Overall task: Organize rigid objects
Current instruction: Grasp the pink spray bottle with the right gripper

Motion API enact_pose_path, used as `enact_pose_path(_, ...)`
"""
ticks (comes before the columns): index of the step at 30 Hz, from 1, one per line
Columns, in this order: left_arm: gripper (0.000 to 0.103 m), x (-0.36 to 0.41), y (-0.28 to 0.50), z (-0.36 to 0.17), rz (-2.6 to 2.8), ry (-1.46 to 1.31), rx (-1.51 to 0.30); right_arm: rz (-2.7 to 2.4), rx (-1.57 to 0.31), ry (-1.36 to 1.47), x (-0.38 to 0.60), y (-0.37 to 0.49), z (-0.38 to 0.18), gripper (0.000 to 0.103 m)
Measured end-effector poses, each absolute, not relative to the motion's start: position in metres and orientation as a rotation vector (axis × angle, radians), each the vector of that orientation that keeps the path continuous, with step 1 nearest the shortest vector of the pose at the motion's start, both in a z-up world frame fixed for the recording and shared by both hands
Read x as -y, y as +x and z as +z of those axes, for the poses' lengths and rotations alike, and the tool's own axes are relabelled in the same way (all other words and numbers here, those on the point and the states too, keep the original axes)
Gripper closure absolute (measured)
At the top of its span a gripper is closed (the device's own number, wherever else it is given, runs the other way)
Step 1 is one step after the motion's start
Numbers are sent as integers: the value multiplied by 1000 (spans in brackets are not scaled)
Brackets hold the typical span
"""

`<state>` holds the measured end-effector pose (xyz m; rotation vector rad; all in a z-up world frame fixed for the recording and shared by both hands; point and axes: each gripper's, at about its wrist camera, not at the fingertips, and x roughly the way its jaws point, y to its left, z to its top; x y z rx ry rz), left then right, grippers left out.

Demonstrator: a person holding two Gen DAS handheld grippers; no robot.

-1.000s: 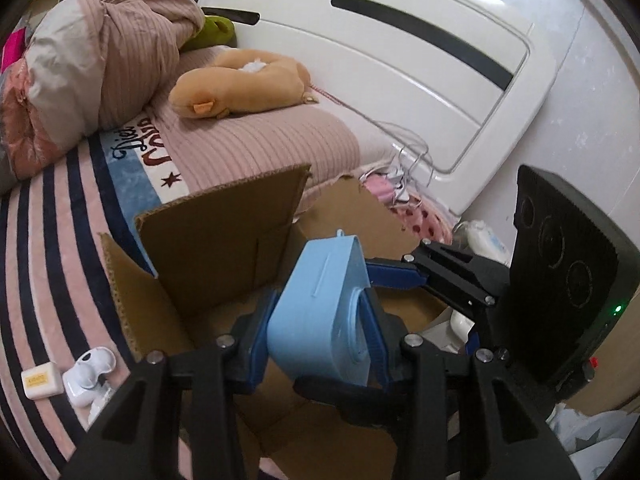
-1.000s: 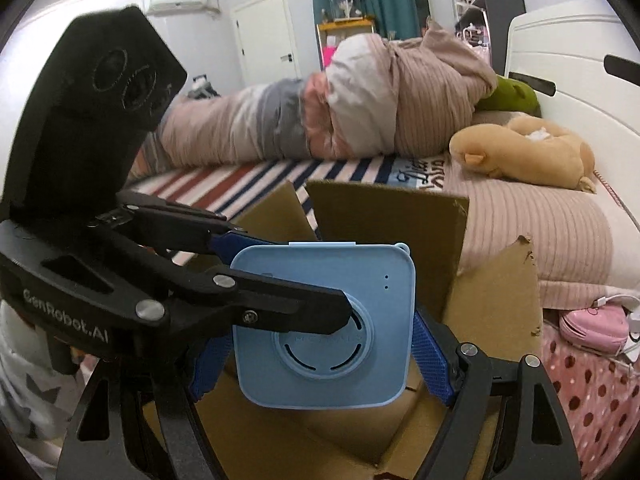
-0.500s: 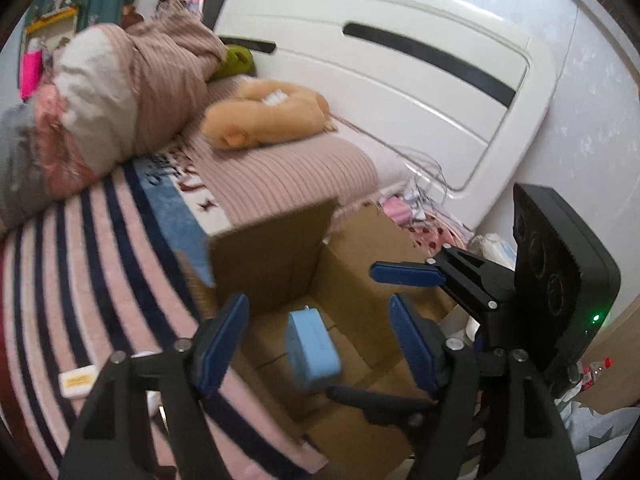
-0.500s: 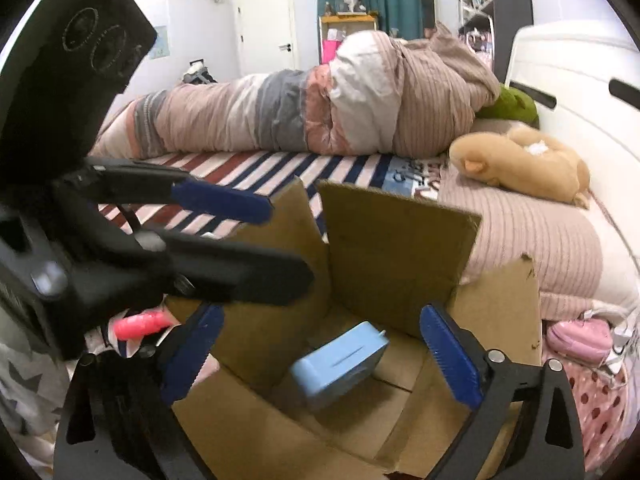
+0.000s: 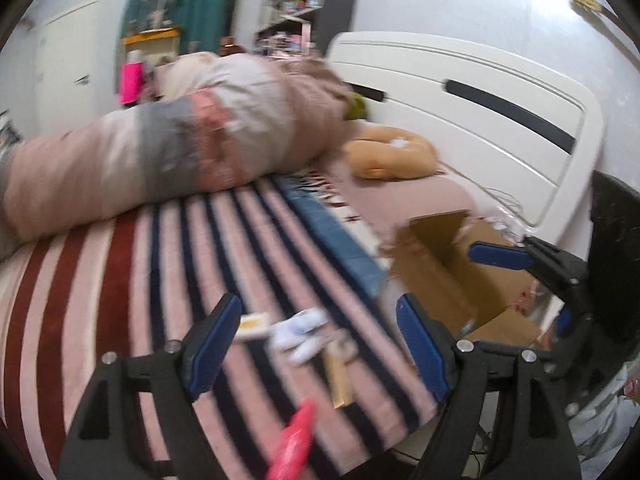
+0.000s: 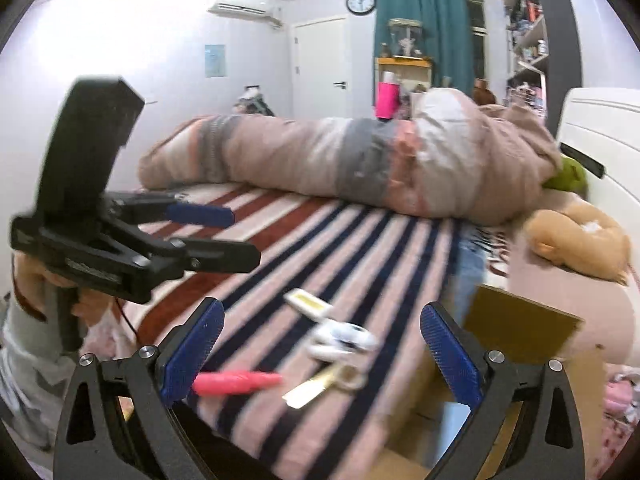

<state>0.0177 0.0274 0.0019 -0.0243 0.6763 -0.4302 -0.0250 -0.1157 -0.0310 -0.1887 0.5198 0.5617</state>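
Observation:
My left gripper hangs over the striped bed, its jaws opening with nothing between them. My right gripper is open and empty beside it. Below them, near the bed's edge, lie a small white and yellow box, a white plastic piece, a flat gold item and a pink tube. The open cardboard box stands to the right, off the bed. The view is blurred.
A rolled quilt lies across the far side of the bed. A tan plush toy rests near the white headboard. In the right wrist view a hand holds the left gripper at the left.
Both grippers opened and let go of the light blue device, which dropped into the cardboard box. Both then swung left, away from the box and over the small items on the bed.

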Motion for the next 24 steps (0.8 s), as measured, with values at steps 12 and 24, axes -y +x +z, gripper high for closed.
enact_pose_path(12, 26, -120, -10, -98, -286, -125, -773, 676, -868, -56, 31, -21, -145, 35)
enact_pose_path(24, 26, -142, -25, -131, -290, -219, -791, 575, -1129, 85, 6, 31, -226, 54)
